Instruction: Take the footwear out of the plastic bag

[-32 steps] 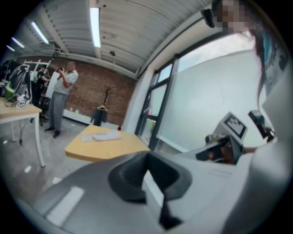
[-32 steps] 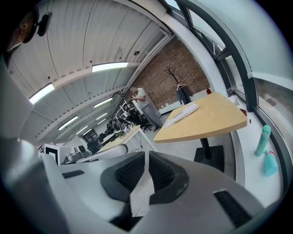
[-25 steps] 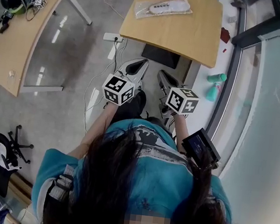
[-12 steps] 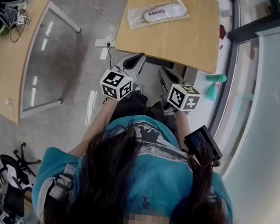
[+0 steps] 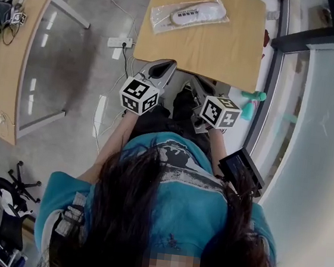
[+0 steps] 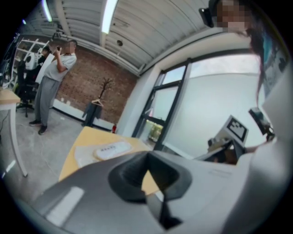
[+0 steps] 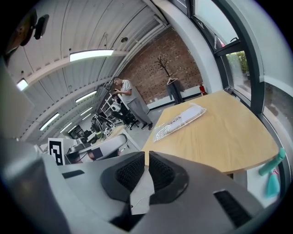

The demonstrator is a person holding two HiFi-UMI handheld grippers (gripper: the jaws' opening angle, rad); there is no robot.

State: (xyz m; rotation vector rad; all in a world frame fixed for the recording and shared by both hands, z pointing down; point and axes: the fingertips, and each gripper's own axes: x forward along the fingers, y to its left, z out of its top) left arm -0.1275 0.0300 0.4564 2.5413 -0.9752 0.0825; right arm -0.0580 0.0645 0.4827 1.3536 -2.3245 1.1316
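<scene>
A clear plastic bag (image 5: 190, 13) with white footwear (image 5: 199, 11) inside lies flat on the far part of the wooden table (image 5: 225, 47). Both grippers hang in front of the table's near edge, well short of the bag. My left gripper (image 5: 160, 69) is shut and empty, its tips just over the table edge. My right gripper (image 5: 188, 89) is also shut with nothing in it. The bag (image 6: 107, 151) appears ahead in the left gripper view, beyond the jaw tips (image 6: 147, 170). In the right gripper view the bag (image 7: 178, 119) lies farther up the table (image 7: 224, 137).
A teal bottle (image 5: 256, 96) stands on the sill right of the table, by the glass wall. A power strip (image 5: 119, 42) and cables lie on the floor at left. Another desk (image 5: 7, 64) stands far left. A person (image 7: 130, 103) stands in the background.
The view has moved forward toward the table. Both grippers have come closer to its near edge, and the bag sits nearer. The jaws have stayed as they were.
</scene>
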